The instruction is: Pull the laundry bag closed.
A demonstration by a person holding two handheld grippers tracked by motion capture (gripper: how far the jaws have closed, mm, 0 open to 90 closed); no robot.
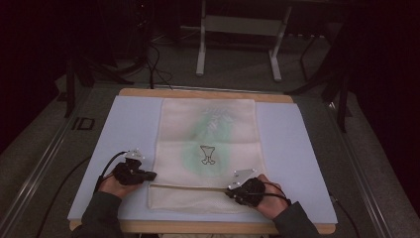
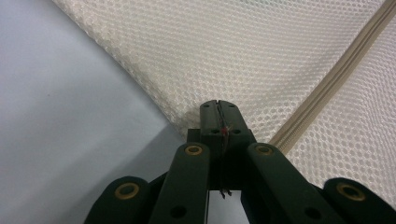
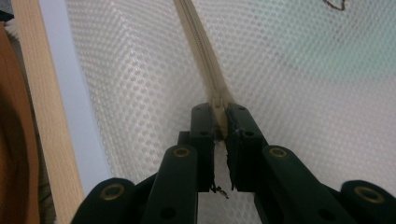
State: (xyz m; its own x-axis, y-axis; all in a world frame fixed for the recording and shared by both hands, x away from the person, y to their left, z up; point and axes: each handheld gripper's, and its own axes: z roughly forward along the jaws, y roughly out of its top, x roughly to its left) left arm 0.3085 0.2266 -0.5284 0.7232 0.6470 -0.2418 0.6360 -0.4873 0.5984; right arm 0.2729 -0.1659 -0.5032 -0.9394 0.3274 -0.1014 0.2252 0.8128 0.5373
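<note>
1. A cream mesh bag [image 1: 208,148] lies flat in the middle of the worktop [image 1: 129,124], on a pale blue mat.
2. The bag has a green shape inside it and a small black drawing [image 1: 207,154] near its middle.
3. A zip [image 1: 193,187] runs from left to right across the near part of the bag.
4. The left gripper [image 1: 148,175] is at the near left edge of the bag. A hand [image 1: 115,186] holds it.
5. In the left gripper view, its jaws are pressed tight together on the edge of the mesh [image 2: 243,60], just beside the zip [image 2: 327,88].
6. The right gripper [image 1: 231,191] is at the near right part of the bag, on the zip line. The other hand [image 1: 270,201] holds it.
7. In the right gripper view, its jaws are narrow and pinch the zip [image 3: 205,60] between them.
8. The two grippers are well apart, one at each end of the zip.
9. Beyond the far edge of the worktop, a white frame [image 1: 237,29] stands on the floor.
</note>
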